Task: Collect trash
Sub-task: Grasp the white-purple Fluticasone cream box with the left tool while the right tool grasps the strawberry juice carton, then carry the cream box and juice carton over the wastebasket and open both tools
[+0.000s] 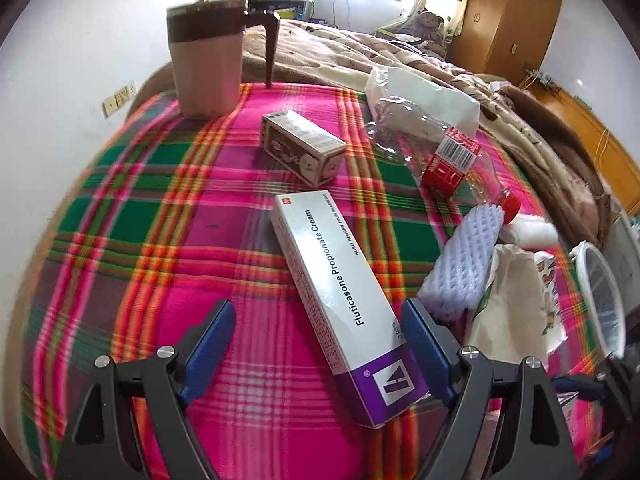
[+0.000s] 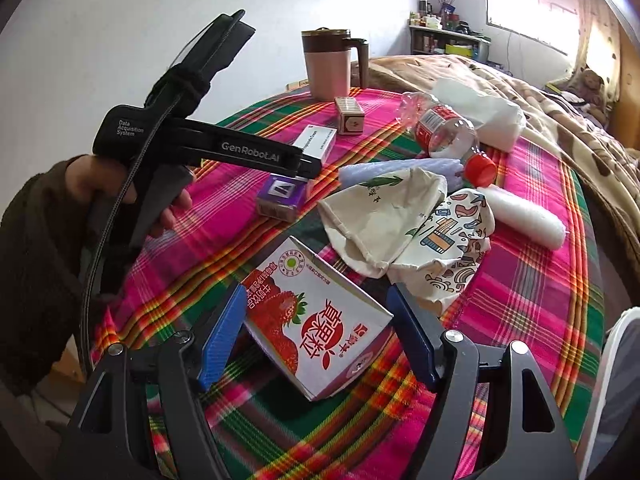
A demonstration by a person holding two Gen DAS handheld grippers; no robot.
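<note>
Your right claw (image 2: 316, 336) stands wide over the plaid-covered bench (image 2: 532, 280), its blue pads either side of the strawberry carton (image 2: 316, 320) without pressing it; the carton lies on the cloth. Your left claw (image 1: 320, 344) is also spread apart, with the near, purple end of the cream box (image 1: 344, 300) lying between its pads. Farther back lie a small box (image 1: 302, 148), a crushed bottle (image 1: 448, 160) with a red cap, a foam sleeve (image 1: 464, 256) and cloth bags (image 2: 384, 216). A pink mug (image 1: 208, 64) stands upright at the far edge.
</note>
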